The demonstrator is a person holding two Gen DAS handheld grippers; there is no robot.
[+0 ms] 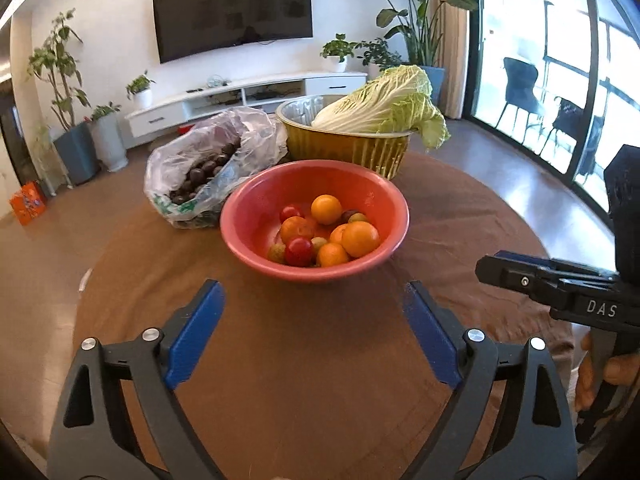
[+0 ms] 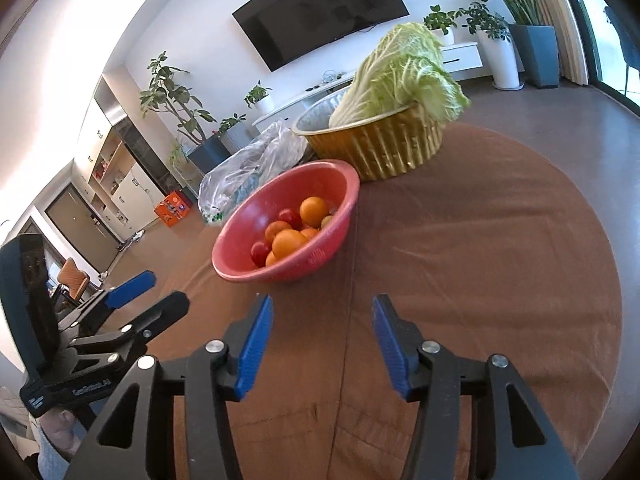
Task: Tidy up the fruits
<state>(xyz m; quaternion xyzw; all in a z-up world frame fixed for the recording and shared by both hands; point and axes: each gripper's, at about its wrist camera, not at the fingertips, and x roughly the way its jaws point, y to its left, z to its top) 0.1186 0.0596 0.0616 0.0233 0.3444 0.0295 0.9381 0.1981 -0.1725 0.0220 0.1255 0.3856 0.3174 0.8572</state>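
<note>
A red bowl (image 1: 256, 200) sits mid-table and holds several oranges (image 1: 360, 238) and small red tomatoes (image 1: 298, 251); it also shows in the right wrist view (image 2: 320, 258). A clear plastic bag (image 1: 248, 132) of dark round fruits (image 1: 202, 174) lies behind it to the left. My left gripper (image 1: 314, 296) is open and empty, just in front of the bowl. My right gripper (image 2: 322, 310) is open and empty, in front of the bowl's right side; its body shows at the right edge of the left wrist view (image 1: 560, 284).
A gold ribbed bowl (image 1: 360, 148) with a napa cabbage (image 1: 384, 100) stands behind the red bowl. The round table (image 1: 304, 360) has a brown cloth. Potted plants, a TV stand and a glass door stand beyond the table.
</note>
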